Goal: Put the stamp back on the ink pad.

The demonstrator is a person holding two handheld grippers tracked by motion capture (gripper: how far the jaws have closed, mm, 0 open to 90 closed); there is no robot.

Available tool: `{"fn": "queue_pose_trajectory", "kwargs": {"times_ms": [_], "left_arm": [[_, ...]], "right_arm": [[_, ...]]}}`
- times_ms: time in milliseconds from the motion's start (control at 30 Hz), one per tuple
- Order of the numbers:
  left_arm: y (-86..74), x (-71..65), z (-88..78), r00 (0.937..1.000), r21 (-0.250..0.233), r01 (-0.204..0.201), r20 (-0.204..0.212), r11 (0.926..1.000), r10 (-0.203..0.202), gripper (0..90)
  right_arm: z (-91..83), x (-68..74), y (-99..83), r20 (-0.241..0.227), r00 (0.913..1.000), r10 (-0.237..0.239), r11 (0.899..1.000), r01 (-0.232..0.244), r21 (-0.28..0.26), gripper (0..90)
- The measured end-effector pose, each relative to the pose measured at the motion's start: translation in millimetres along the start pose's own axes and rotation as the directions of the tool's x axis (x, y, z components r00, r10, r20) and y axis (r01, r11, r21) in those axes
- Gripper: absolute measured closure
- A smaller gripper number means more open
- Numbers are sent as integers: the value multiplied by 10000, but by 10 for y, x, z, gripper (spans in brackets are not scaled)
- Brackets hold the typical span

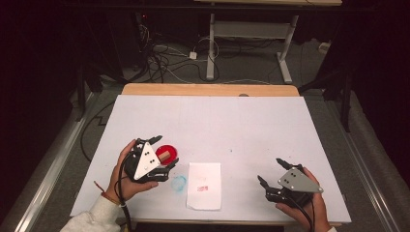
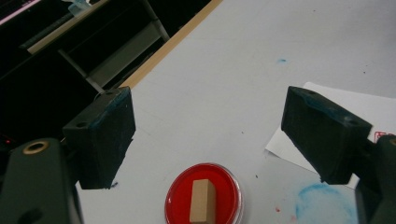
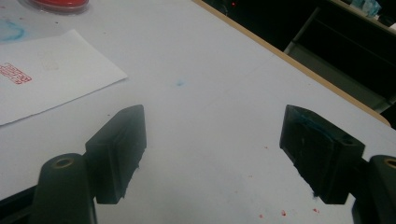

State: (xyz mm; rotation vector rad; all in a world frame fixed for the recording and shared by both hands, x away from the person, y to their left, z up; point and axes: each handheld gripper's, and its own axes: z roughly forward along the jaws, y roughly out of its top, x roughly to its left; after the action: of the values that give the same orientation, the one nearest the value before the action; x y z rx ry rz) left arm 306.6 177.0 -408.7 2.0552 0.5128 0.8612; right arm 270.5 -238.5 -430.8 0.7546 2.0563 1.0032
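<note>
My left gripper [image 2: 205, 140] was wide open right over the wooden stamp [image 2: 202, 201], which stood in the red ink pad [image 2: 175, 196]; right gripper [image 1: 272, 173] sat well apart, also open, holding nothing

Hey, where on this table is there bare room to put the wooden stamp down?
The far half of the table, beyond the red ink pad and paper sheet, is bare. So is the stretch between the sheet and the right gripper. It is crowded by the left gripper, where pad, wooden stamp and blue smudge sit close.
</note>
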Motion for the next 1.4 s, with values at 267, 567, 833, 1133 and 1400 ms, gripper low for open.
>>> {"fn": "queue_pose_trajectory", "kwargs": {"times_ms": [267,567,833,1133,1400], "left_arm": [[-87,-64,-49,9997,69,-12,-231,10000,14,173],[-232,-130,-124,9987,227,60,-507,9997,-49,173],[-404,-171,-169,9989,586,224,-428,9980,-199,173],[-585,-198,-214,9983,971,493,-345,9941,-461,172],[-711,-235,-212,9967,1431,815,-51,9863,-816,164]], "right_arm": [[-10,4,4,47,10000,25,10000,-25,-33,229],[-13,6,8,52,10000,-27,10000,27,-93,226],[-15,9,9,51,10000,-11,9999,11,-115,226],[-7,7,3,67,10000,19,10000,-19,-57,225],[6,-1,-6,9,10000,43,10000,-42,-10,224]]}}
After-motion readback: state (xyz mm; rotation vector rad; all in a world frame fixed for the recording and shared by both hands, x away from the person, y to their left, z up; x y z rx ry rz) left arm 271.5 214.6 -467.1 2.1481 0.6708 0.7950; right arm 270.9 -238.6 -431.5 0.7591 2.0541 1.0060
